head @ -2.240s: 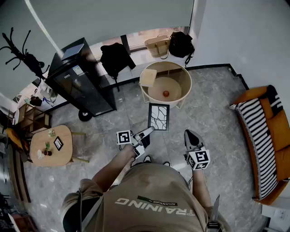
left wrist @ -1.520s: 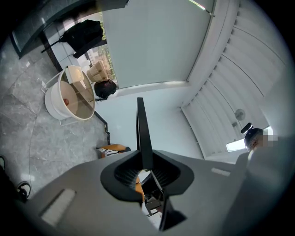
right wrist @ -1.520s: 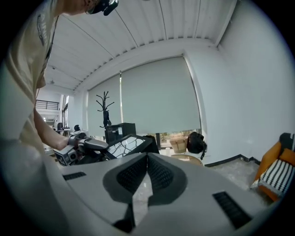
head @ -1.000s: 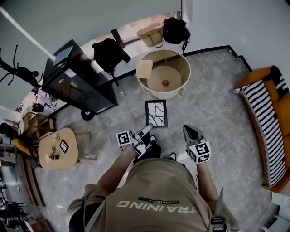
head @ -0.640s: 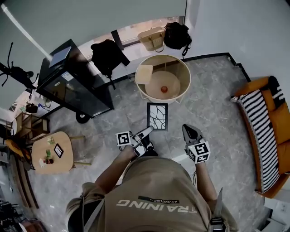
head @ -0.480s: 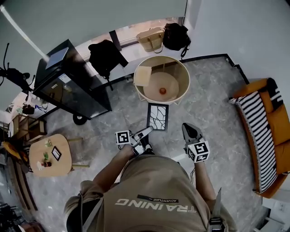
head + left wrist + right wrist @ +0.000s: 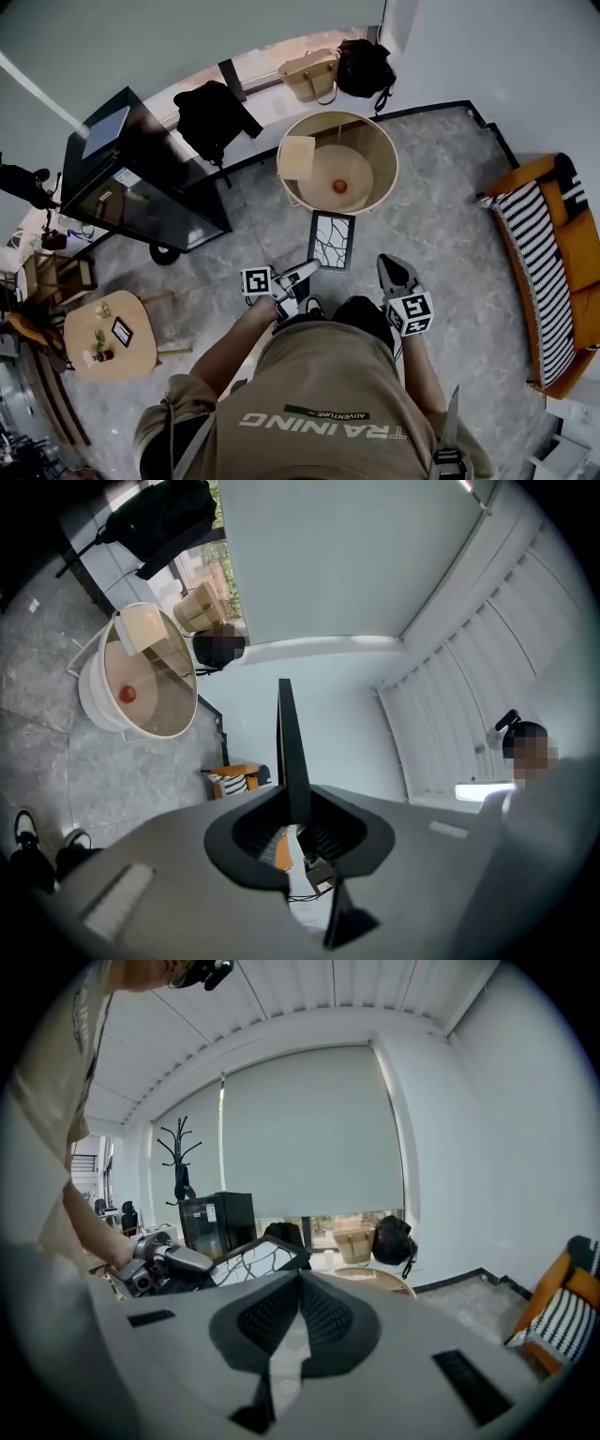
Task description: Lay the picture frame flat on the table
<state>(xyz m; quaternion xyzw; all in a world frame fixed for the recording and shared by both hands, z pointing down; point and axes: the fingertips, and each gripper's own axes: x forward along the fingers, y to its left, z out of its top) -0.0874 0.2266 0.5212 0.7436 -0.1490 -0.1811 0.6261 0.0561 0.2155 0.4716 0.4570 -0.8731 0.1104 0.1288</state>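
Left gripper [image 7: 312, 266] [image 7: 298, 819]: jaws narrow, clamped on the near edge of the picture frame [image 7: 331, 240] [image 7: 285, 738]; frame edge-on between the pads in the left gripper view.

Right gripper [image 7: 387, 266] [image 7: 300, 1283]: jaws together, nothing between them, just right of the frame, not touching it.

Frame [image 7: 246, 1262] held in the air, patterned face up, over grey floor [image 7: 441, 216].

Beyond it, far side: round tub [image 7: 386, 159] with a red ball [image 7: 339, 187] inside.

Far left: black cabinet [image 7: 141, 178]. Near left: wooden side table [image 7: 98, 319]. Right: orange sofa [image 7: 562, 272].
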